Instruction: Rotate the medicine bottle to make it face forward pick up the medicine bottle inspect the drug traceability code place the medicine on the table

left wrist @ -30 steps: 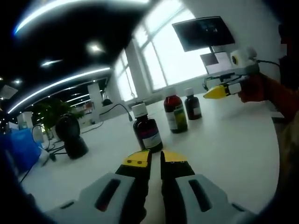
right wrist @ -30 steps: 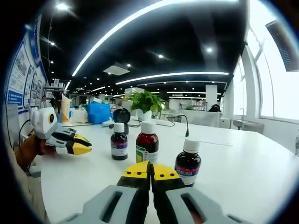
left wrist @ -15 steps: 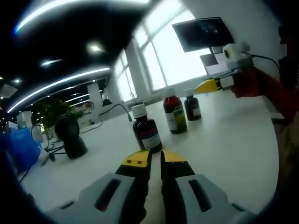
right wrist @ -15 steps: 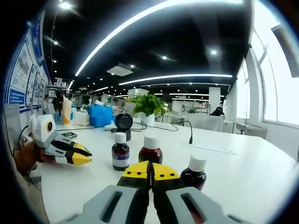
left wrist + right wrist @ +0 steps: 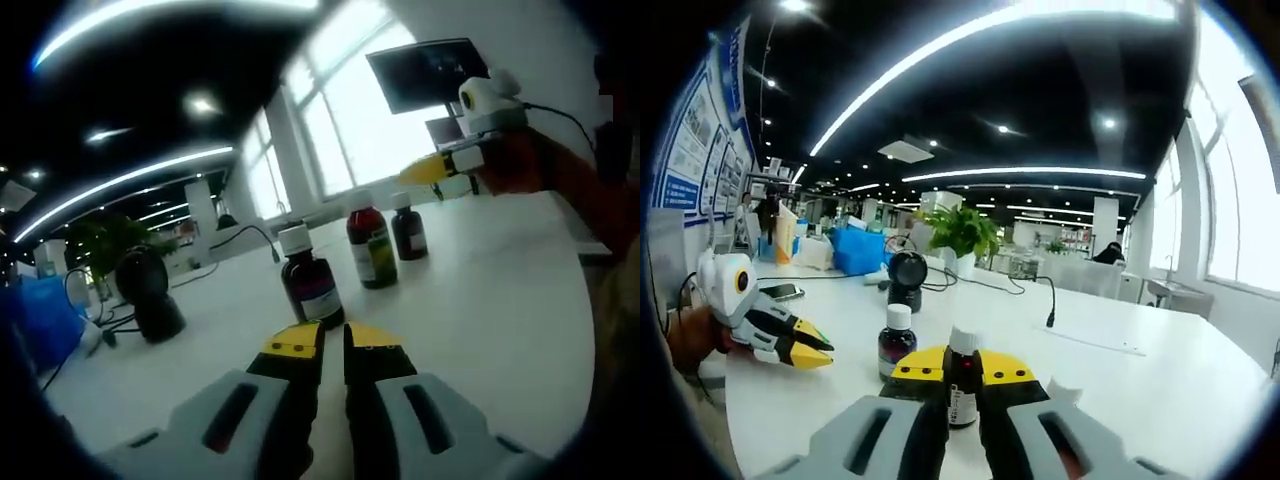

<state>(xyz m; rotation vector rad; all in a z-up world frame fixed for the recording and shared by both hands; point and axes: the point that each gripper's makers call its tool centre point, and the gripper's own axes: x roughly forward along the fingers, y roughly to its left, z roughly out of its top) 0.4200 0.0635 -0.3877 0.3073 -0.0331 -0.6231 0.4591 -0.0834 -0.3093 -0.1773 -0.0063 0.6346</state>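
Note:
Three dark medicine bottles with white caps stand on the white table: a near one, a middle one with a green label and a far one. My left gripper is shut and empty, low over the table just short of the near bottle. My right gripper, held in a hand, hovers above the far two bottles. In the right gripper view my right gripper is open. One bottle shows in the gap between its jaws, another stands to the left, and the left gripper is beyond.
A black round device with cables sits at the table's far left, also seen as the device near a potted plant. A gooseneck microphone rises behind the bottles. A monitor hangs by the windows. A blue bag sits behind.
My right gripper has risen and moved over the bottles, and its jaws have parted. The left gripper has stayed put and shut.

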